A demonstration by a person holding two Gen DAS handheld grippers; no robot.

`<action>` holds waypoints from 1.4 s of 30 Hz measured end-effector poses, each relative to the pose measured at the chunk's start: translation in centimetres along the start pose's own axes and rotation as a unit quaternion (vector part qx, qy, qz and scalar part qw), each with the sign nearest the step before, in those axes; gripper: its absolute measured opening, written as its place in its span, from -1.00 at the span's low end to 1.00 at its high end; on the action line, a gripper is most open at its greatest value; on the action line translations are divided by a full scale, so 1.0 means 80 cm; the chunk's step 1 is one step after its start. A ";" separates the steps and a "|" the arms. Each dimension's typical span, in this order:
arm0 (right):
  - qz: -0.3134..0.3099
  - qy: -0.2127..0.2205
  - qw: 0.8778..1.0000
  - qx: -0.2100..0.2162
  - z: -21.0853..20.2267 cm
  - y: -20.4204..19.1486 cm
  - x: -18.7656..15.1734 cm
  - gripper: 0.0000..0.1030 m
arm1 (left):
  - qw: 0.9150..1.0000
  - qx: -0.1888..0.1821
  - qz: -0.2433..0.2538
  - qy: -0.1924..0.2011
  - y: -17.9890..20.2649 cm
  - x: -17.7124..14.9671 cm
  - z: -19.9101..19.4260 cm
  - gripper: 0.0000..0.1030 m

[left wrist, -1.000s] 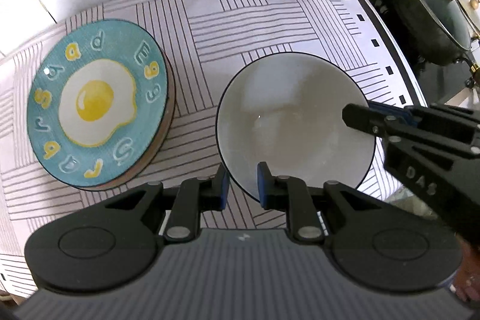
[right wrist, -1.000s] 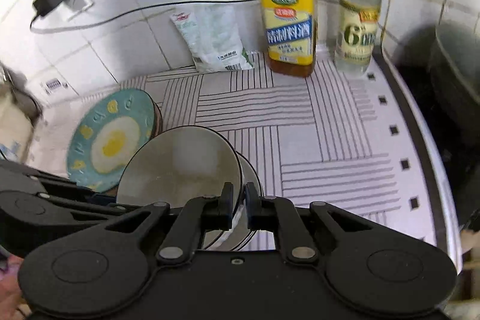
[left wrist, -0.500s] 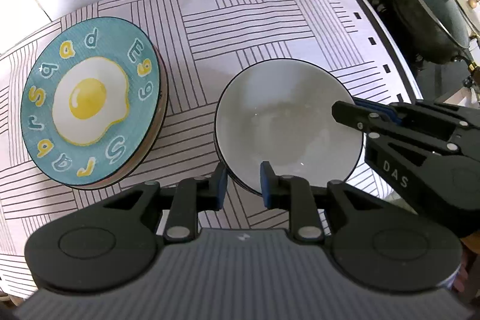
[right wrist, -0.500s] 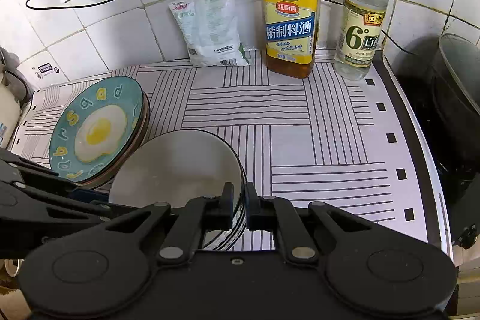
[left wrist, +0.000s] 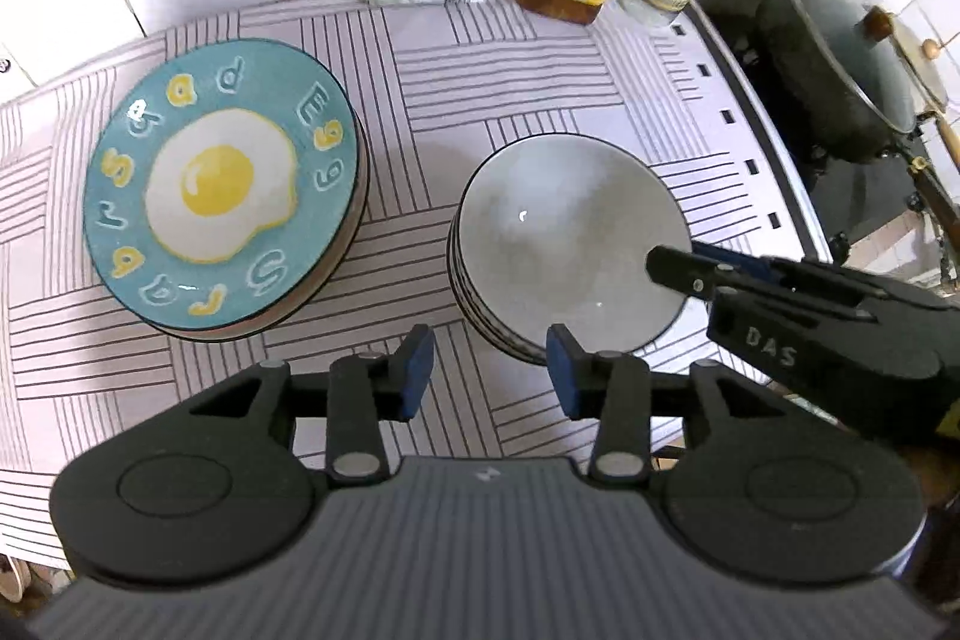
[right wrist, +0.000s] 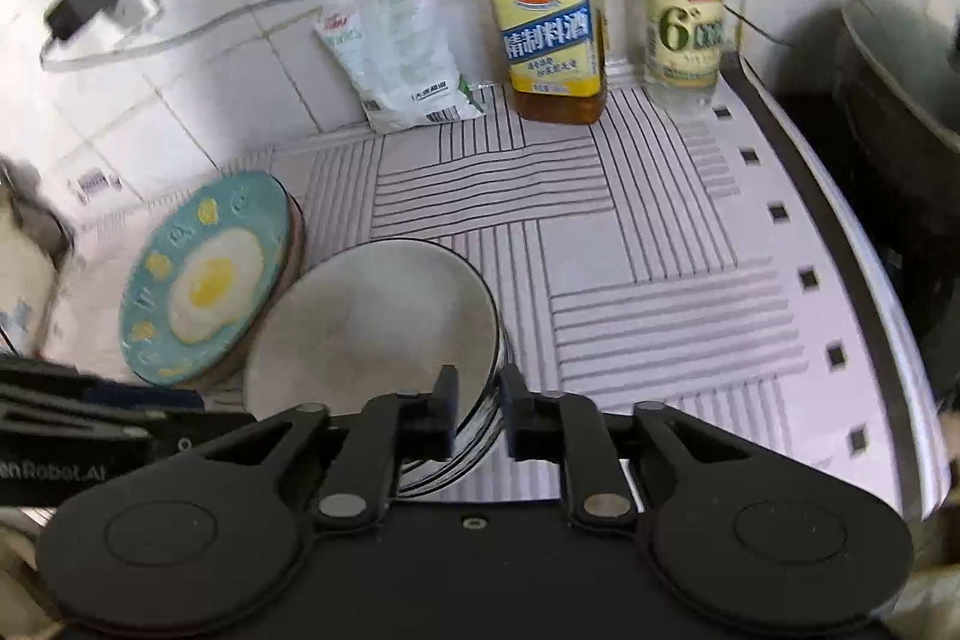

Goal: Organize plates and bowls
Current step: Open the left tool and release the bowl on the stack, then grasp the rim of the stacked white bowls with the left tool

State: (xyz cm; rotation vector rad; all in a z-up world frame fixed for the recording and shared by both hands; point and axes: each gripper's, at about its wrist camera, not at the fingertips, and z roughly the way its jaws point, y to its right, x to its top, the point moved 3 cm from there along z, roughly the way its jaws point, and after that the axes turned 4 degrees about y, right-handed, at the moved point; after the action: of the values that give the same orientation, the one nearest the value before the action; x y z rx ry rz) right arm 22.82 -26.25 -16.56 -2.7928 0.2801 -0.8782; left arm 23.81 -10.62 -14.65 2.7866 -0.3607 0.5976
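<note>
The bowls (left wrist: 570,244) sit nested near the counter's (left wrist: 540,82) front edge, beside the plates (left wrist: 222,184). The left gripper (left wrist: 489,367) gapes wide, empty; the right gripper (right wrist: 480,409) straddles the top bowl's rim, narrow — seemingly letting go.

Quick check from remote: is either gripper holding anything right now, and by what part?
The left gripper is open and empty. The right gripper straddles the top bowl's rim, but a gap shows, so it has apparently let go.
</note>
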 end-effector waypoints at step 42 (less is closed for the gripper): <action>-0.213 0.095 0.972 0.008 -0.051 -0.048 -0.109 0.34 | 0.990 -0.075 -0.061 0.102 -0.071 -0.120 -0.047 0.23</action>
State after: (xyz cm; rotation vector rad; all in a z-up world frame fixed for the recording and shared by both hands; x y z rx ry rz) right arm 13.85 -21.03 -17.05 -2.8013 -0.3123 -1.2335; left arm 15.68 -2.38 -16.66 2.5537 -0.1818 0.7831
